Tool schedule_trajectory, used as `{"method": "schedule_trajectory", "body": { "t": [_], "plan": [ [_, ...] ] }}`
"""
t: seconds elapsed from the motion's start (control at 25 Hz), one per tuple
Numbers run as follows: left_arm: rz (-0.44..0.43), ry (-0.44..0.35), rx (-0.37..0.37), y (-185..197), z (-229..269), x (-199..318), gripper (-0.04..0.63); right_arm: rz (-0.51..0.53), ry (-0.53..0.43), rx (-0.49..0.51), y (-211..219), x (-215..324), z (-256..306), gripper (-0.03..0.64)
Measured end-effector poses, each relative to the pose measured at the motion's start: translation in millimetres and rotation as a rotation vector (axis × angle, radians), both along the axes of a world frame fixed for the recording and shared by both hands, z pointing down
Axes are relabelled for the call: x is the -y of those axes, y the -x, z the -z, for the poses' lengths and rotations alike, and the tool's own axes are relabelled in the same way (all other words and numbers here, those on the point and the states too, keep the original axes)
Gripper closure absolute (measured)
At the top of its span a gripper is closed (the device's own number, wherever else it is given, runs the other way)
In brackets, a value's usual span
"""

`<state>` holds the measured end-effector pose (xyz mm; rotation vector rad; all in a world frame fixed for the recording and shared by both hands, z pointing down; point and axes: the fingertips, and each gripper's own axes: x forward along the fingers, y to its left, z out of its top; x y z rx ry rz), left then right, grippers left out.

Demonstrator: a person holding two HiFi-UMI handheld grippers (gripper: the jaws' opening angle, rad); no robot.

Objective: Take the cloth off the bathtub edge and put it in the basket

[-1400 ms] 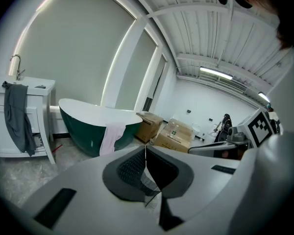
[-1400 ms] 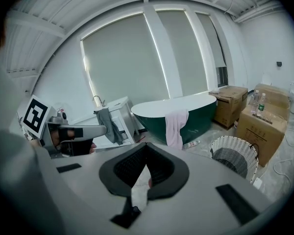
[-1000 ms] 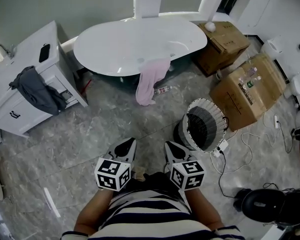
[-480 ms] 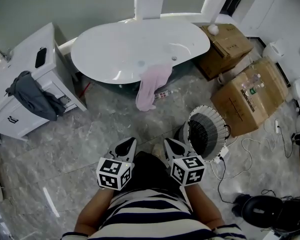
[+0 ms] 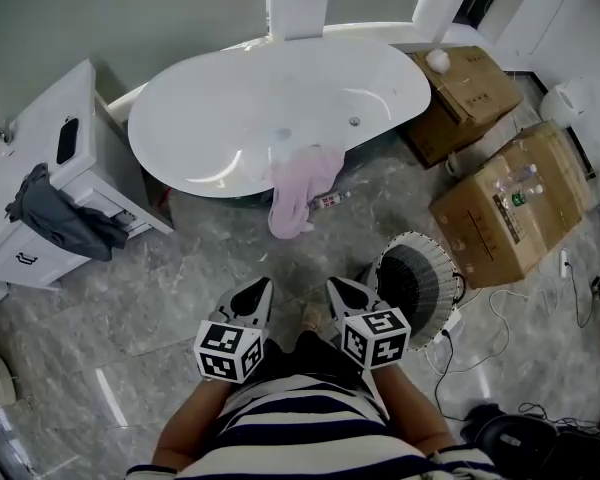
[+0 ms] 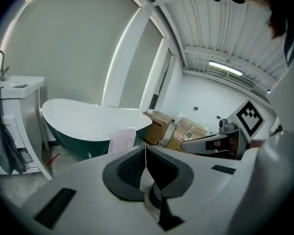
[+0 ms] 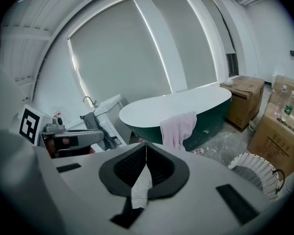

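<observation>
A pale pink cloth [image 5: 302, 190] [image 6: 121, 139] [image 7: 178, 129] hangs over the near edge of the white, dark-sided bathtub [image 5: 280, 108], its lower end reaching the floor. The white wicker basket [image 5: 417, 278] [image 7: 257, 173] stands on the floor to the right, below the tub. My left gripper [image 5: 256, 293] [image 6: 145, 148] and right gripper [image 5: 342, 293] [image 7: 146, 146] are held side by side in front of my body. Both are shut with nothing between the jaws. They point toward the tub and are well short of the cloth.
A white vanity [image 5: 50, 183] with a grey garment [image 5: 55, 218] draped on it stands left of the tub. Cardboard boxes [image 5: 510, 208] sit at the right. Cables [image 5: 500, 318] trail over the floor near the basket. A small bottle [image 5: 328, 201] lies beside the cloth.
The tub, cloth and basket have shifted down in the head view and grown nearer. Both grippers keep their place before my body and stay shut.
</observation>
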<state>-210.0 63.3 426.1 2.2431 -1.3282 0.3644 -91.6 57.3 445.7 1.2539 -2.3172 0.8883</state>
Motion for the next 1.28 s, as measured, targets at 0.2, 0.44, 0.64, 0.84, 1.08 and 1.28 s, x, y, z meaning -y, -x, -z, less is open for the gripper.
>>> {"method": "schedule_trajectory", "body": {
  "t": [0.2, 0.44, 0.64, 0.84, 1.08, 1.28],
  "plan": [
    [0.026, 0.017, 0.015, -9.6, -3.0, 37.2, 0.575, 0.039, 0.014, 0.006, -6.0, 38.7, -5.6, 0.591],
    [0.048, 0.035, 0.055, -20.2, -15.7, 74.6, 0.575, 0.081, 0.035, 0.004, -13.1, 79.4, -19.9, 0.591],
    [0.057, 0.036, 0.069, -30.5, -19.6, 100.7, 0.575, 0.115, 0.045, 0.002, -18.4, 105.6, -30.2, 0.591],
    [0.054, 0.053, 0.084, -31.6, -25.2, 114.5, 0.575, 0.129, 0.072, 0.004, -13.9, 117.7, -41.5, 0.591],
    [0.025, 0.072, 0.081, -26.0, -37.6, 142.3, 0.575, 0.12, 0.063, 0.009, -6.2, 142.1, -45.8, 0.591],
    [-0.039, 0.083, 0.09, -24.3, -45.6, 172.5, 0.575, 0.063, 0.069, 0.014, -7.0, 172.9, -48.9, 0.591]
  ]
}}
